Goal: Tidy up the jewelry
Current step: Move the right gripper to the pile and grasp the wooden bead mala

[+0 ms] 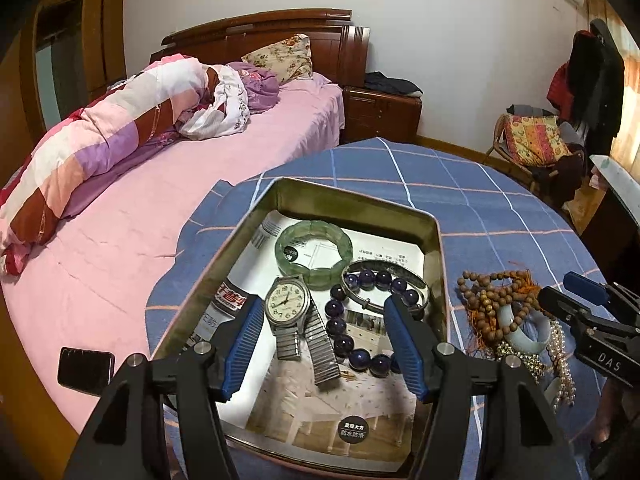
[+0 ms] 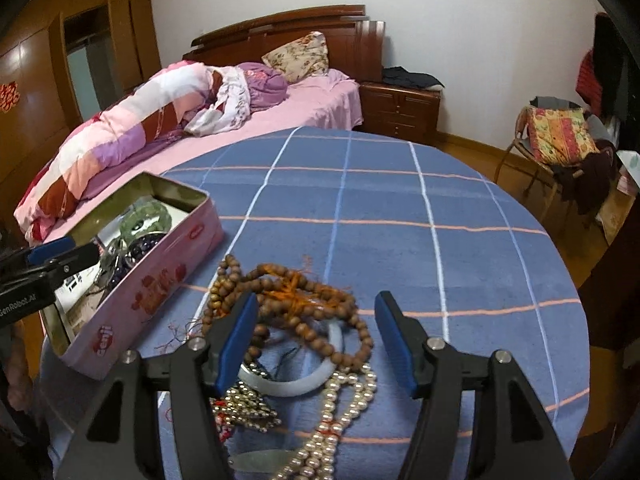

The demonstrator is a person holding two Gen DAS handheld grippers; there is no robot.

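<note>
Pile: beads (image 2: 296, 312), bangle (image 2: 316, 376) and pearls (image 2: 344, 412) lie tangled, lower centre, outside the tin (image 2: 160, 276).
Right gripper (image 2: 316, 340): spread wide above, nothing held.
Left gripper (image 1: 324, 344): released, over the tin.
Handling: bangle judged stiff, slippery, breakable; best pinched across its rim. Strands limp, likely snagging.

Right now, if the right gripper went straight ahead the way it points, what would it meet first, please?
Probably the tangled wooden bead strand, which lies over the pale jade bangle directly between the open fingers of the right gripper. Depth is unclear, so the bangle might be touched almost together with it.
</note>
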